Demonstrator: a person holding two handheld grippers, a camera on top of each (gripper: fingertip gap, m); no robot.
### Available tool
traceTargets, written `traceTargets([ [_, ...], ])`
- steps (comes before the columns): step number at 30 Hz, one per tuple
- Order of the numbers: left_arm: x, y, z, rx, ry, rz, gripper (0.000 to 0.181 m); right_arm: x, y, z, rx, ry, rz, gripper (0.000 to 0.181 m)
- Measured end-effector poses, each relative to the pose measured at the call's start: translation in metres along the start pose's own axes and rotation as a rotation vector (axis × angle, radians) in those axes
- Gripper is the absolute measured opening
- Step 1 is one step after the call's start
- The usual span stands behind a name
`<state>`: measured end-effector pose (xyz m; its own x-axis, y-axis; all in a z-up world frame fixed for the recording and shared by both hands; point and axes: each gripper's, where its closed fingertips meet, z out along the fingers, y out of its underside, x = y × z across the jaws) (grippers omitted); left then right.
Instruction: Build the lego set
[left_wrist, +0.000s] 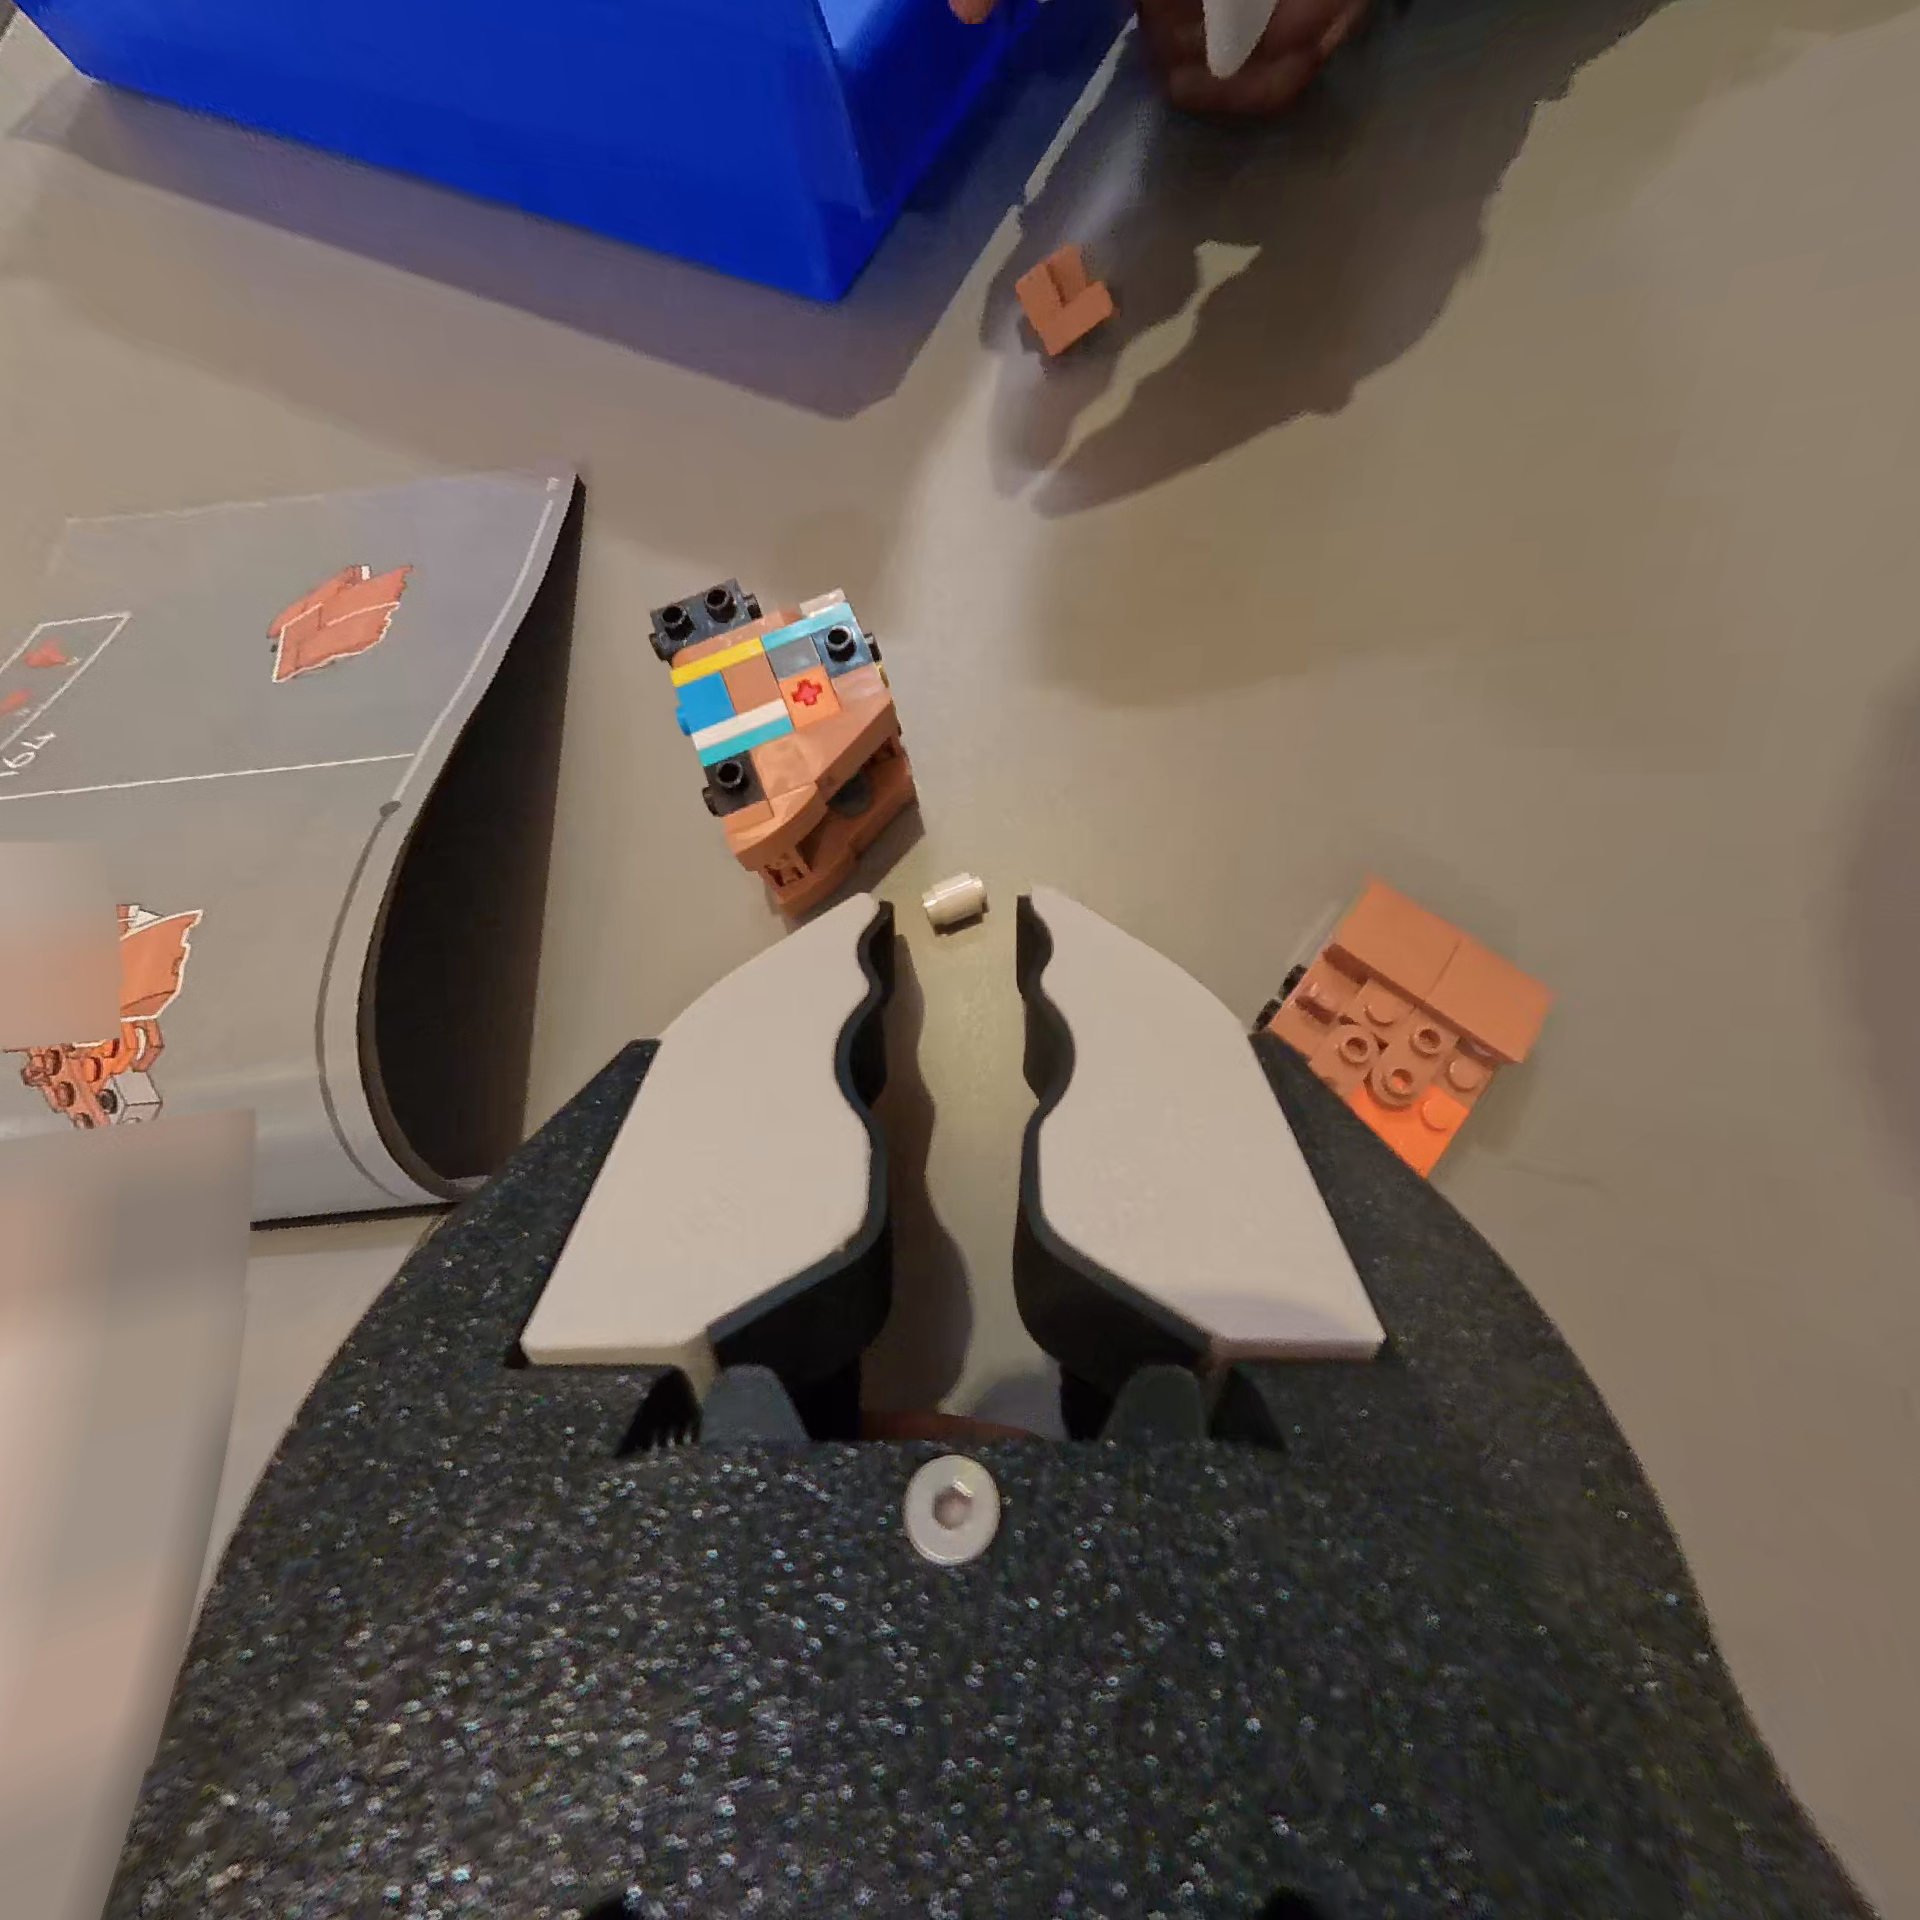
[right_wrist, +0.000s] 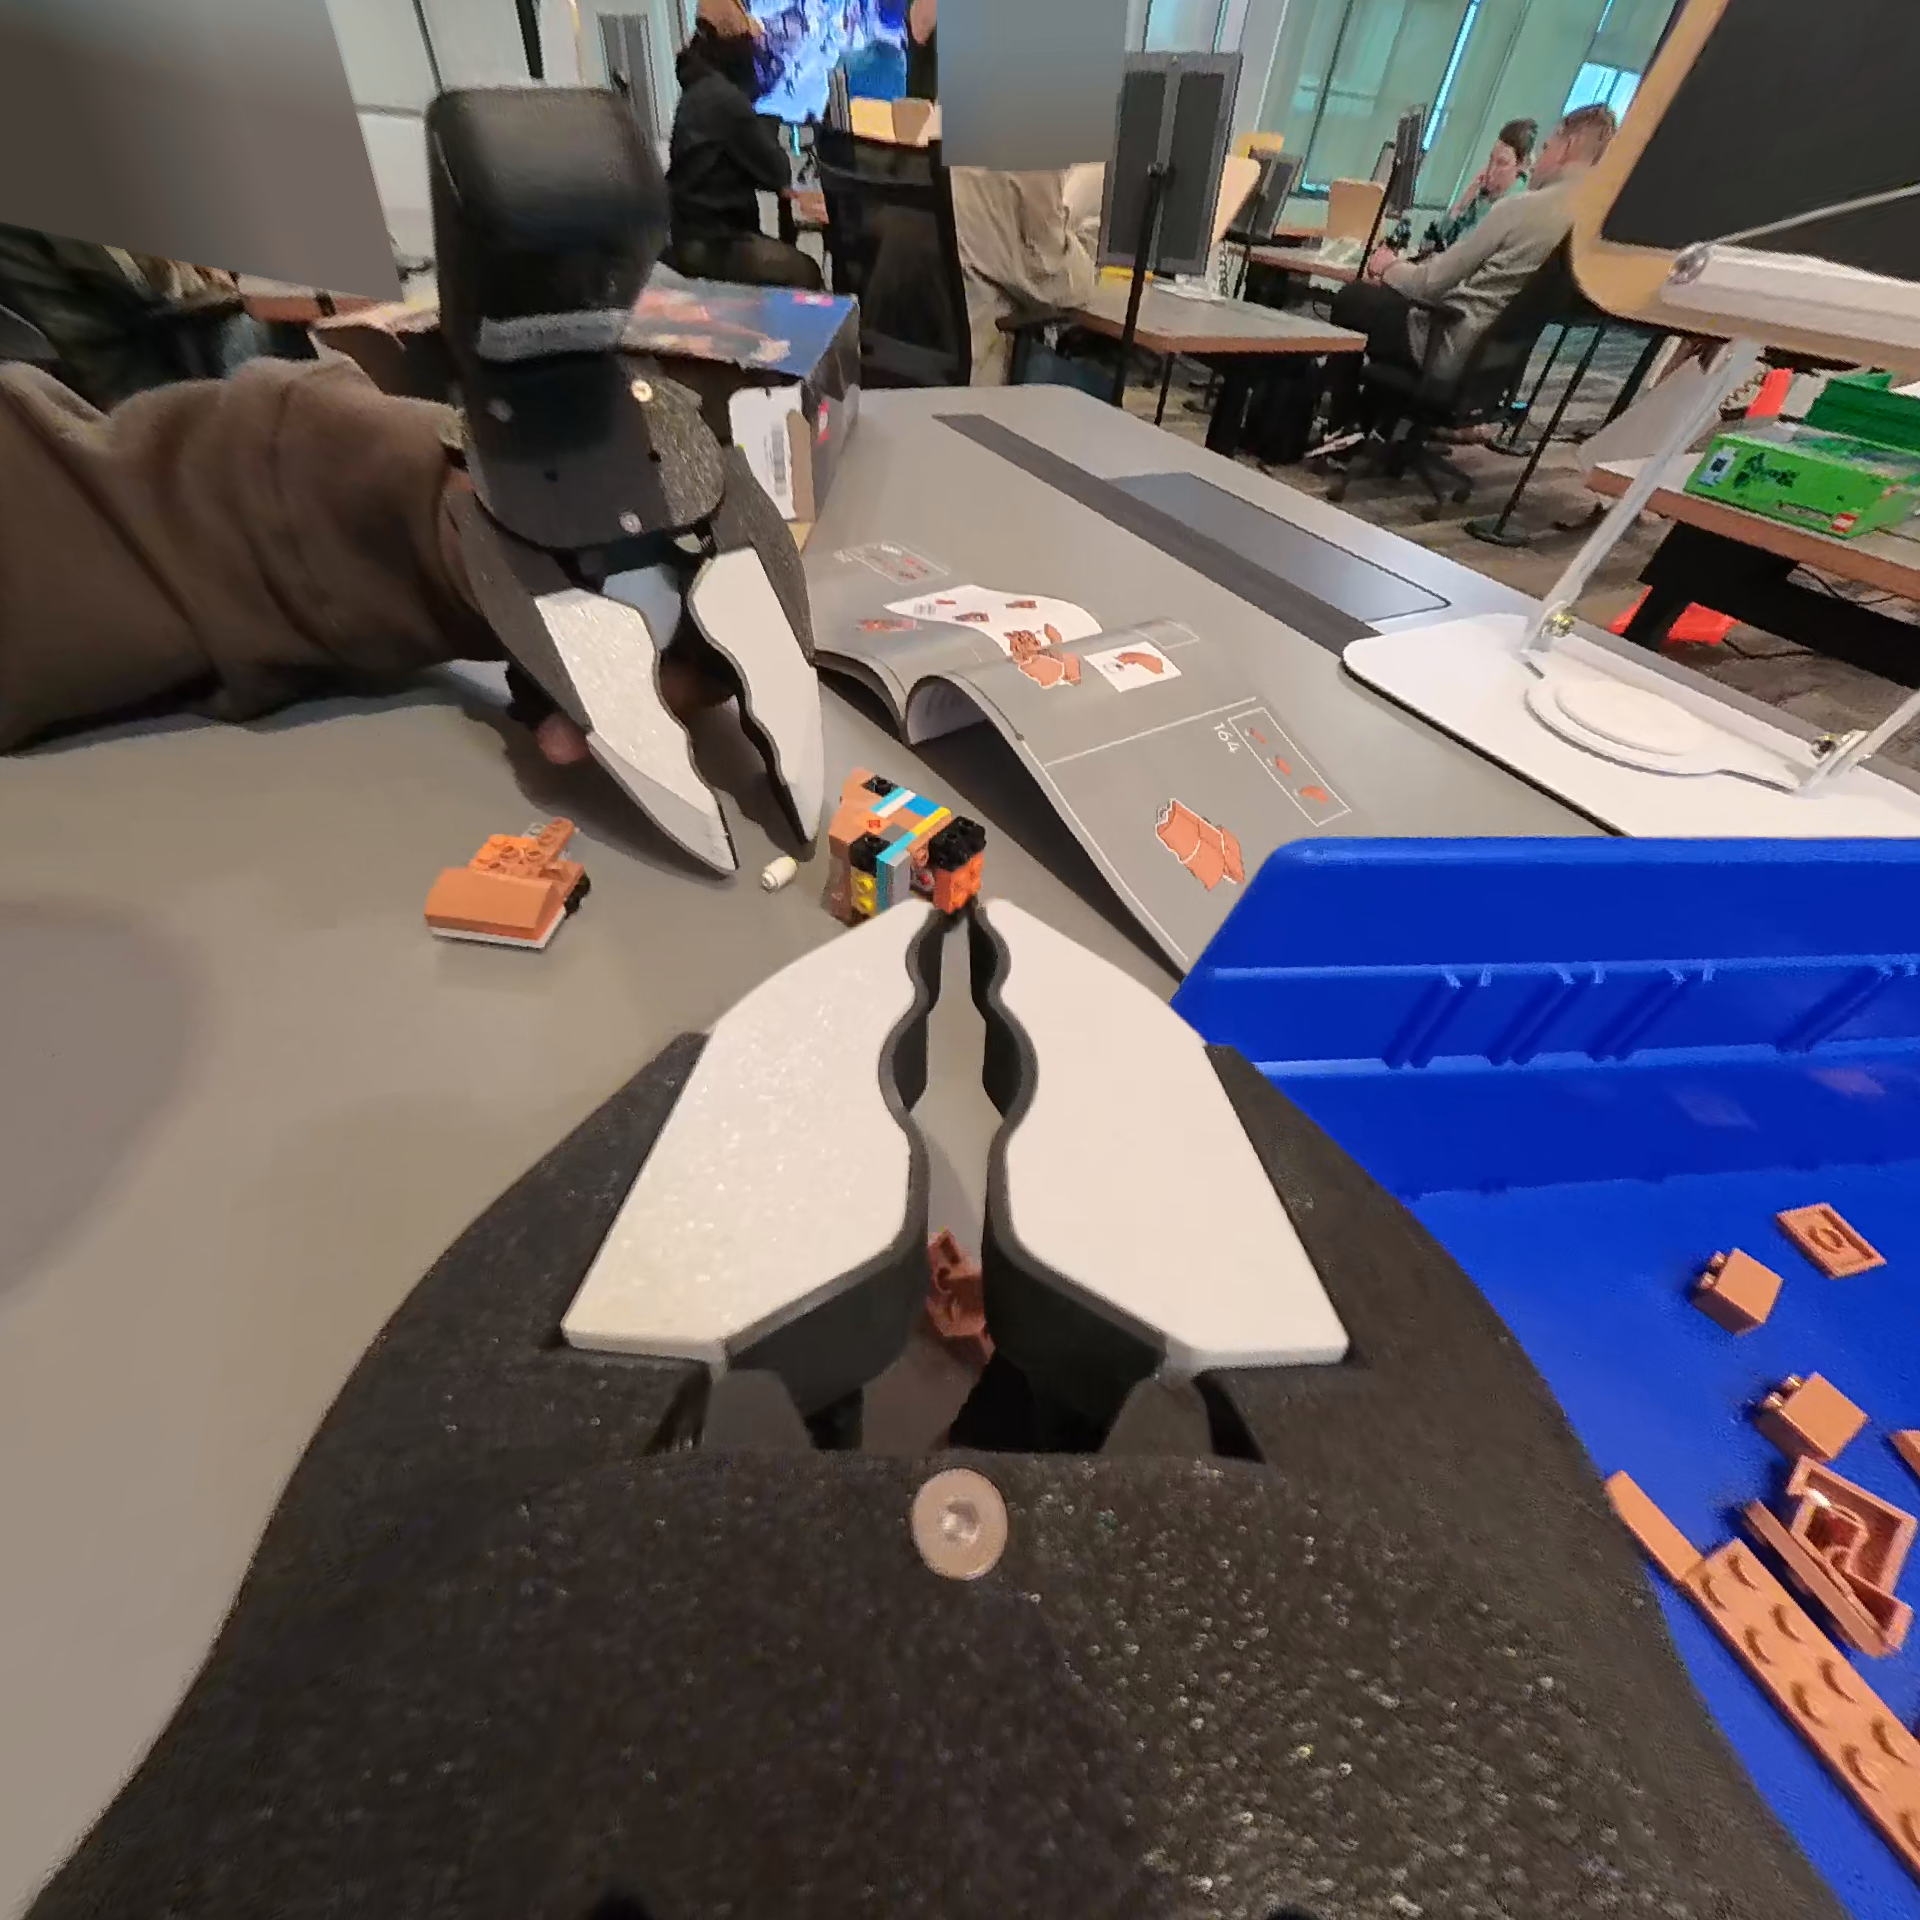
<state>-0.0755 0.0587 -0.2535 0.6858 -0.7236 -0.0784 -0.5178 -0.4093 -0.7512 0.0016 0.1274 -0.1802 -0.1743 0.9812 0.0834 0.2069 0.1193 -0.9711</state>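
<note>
The left gripper stands slightly open, empty, around a small white cylinder on the table. It could roll away if one tip touches first. The right gripper is almost shut; probably it holds nothing. The half-built model lies just beyond. The blue bin holds loose brown pieces.
</note>
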Motion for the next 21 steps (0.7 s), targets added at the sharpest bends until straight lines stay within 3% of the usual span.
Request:
traceTargets([
  [9,0.004,-0.003,0.004,-0.003,-0.002,0.012,0.02,-0.002,0.017,0.0,-0.11,0.043,-0.056,0.007],
  [21,0.01,-0.007,0.007,0.002,0.01,0.047,0.007,0.001,0.017,-0.002,-0.113,0.044,-0.034,0.008],
])
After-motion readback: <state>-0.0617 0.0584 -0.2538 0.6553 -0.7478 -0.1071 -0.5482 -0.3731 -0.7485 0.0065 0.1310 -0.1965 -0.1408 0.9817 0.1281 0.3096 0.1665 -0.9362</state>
